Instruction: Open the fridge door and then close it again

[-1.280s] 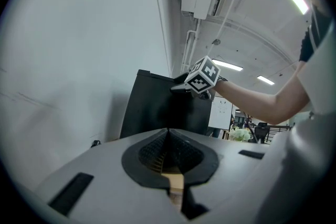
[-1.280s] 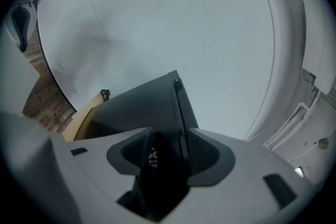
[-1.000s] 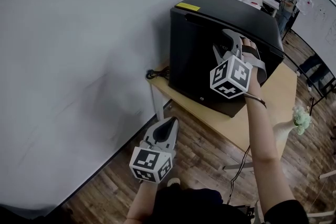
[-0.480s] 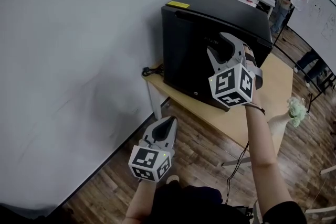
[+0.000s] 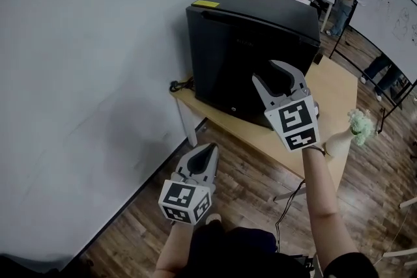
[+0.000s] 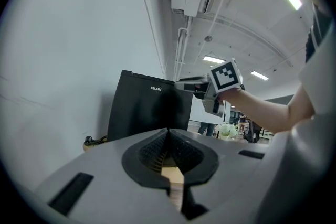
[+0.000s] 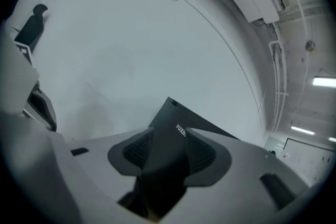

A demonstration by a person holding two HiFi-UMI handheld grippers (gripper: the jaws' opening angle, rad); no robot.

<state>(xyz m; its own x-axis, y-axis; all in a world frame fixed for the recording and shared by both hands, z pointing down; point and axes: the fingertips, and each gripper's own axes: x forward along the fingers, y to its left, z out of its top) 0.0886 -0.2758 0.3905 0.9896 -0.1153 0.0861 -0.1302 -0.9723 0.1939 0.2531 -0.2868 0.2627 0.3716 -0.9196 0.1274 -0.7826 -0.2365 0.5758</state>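
**A:** Where does the fridge (image 5: 260,23) sit from the two hands?

**B:** It stands ahead on the wooden surface (image 5: 333,89), close to the white wall (image 5: 85,75). Its door (image 5: 231,65) faces the person and looks shut flush. The right hand-held gripper (image 5: 279,81) is the nearer one by far. It is up at door height, in front of the door's lower right part, near but not touching.

**A:** And its jaws?

**B:** They are spread wide with nothing between them. They have just been closing a little, but the gap is plain. In the right gripper view only the fridge's dark corner shows through it, some way off.

**A:** The left one?

**B:** The left hand-held gripper (image 5: 208,150) hangs low over the floor (image 5: 247,192), well back from the surface. Its jaws are pressed together on nothing. It points level toward the fridge, but I'd say it has no part in the next move.

**A:** So what does the move turn on?

**B:** It turns on the door's top edge, as I judge it. That edge runs across the view, from the far left corner towards the right and nearer. A recess seems to run along it at the left, though I can't make out a handle or the hinge side. The right hand would have to go forward, up and to the left to reach that edge.
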